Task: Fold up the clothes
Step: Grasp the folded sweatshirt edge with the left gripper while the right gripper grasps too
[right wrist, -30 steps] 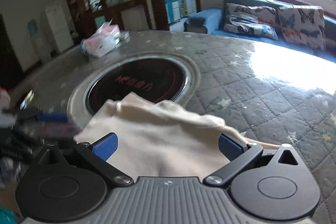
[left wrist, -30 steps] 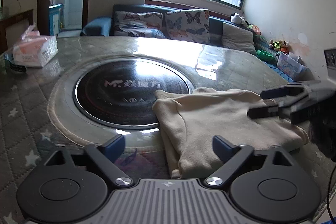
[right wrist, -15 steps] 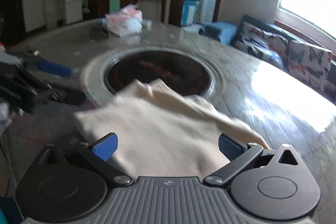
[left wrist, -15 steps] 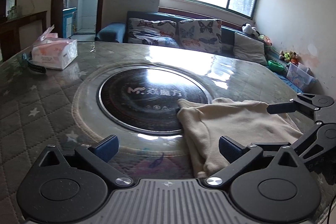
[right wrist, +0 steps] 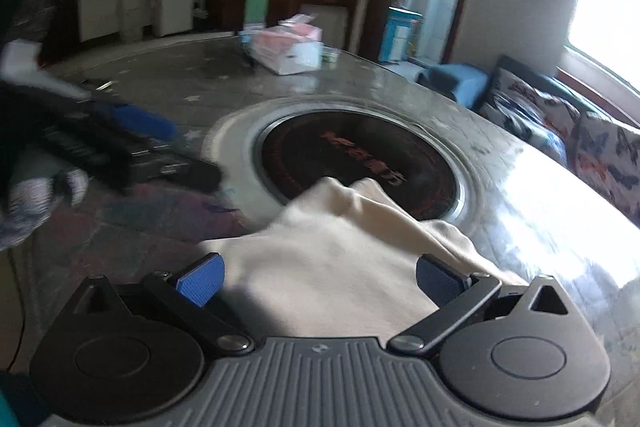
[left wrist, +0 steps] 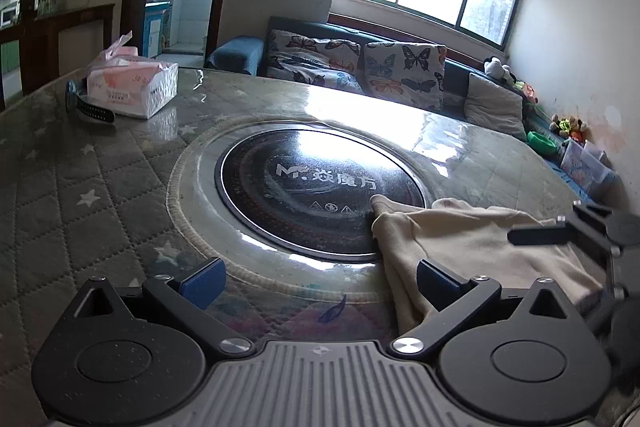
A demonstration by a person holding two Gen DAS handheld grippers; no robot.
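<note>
Folded cream fabric garment (right wrist: 332, 267) flat on quilted grey worktop (left wrist: 80, 195), corner overlapping round black glass hotplate (left wrist: 316, 199). Left gripper (left wrist: 320, 279) and right gripper (right wrist: 320, 279) both released, holding nothing.

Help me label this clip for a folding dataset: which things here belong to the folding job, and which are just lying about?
Job:
- cream garment, lying on the table
- left gripper, fingers open
- right gripper, fingers open over the garment

Lying about:
- tissue box
- black watch beside it
- built-in cooktop, partly under the garment's corner
</note>
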